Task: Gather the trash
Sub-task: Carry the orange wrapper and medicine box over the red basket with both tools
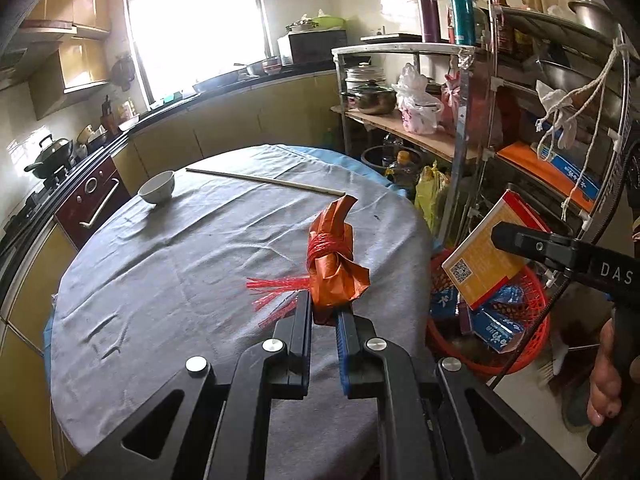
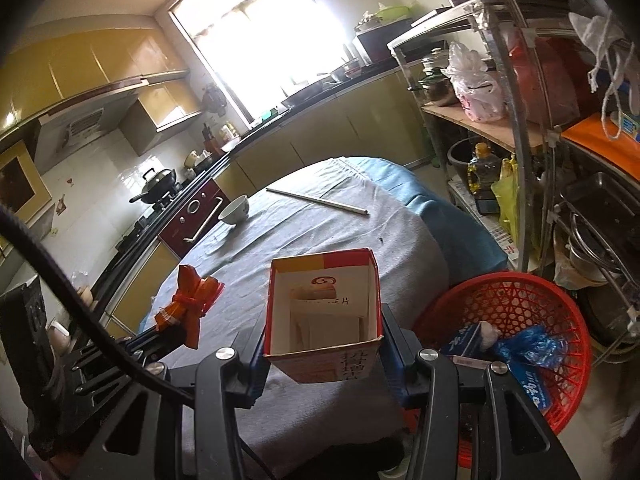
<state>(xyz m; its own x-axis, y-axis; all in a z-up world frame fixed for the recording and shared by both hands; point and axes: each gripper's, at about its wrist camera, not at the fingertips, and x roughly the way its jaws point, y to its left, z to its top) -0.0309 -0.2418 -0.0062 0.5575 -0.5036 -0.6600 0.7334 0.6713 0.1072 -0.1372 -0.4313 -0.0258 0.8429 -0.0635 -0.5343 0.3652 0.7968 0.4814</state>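
My left gripper (image 1: 325, 312) is shut on an orange wrapper bundle (image 1: 335, 256) tied with red string, held above the grey-clothed table (image 1: 180, 280). The bundle also shows in the right wrist view (image 2: 190, 306). My right gripper (image 2: 322, 344) is shut on an open red and yellow carton (image 2: 324, 312), held over the table's near right edge. In the left wrist view the carton (image 1: 488, 256) hangs above the red trash basket (image 1: 532, 320). The basket (image 2: 560, 320) stands on the floor right of the table and holds blue packets (image 2: 528, 350).
A white bowl (image 1: 157, 187) and a pair of chopsticks (image 1: 264, 180) lie on the table's far side. A metal shelf rack (image 1: 464, 128) with pots and bags stands to the right. A stove and counter (image 1: 80, 168) run along the left.
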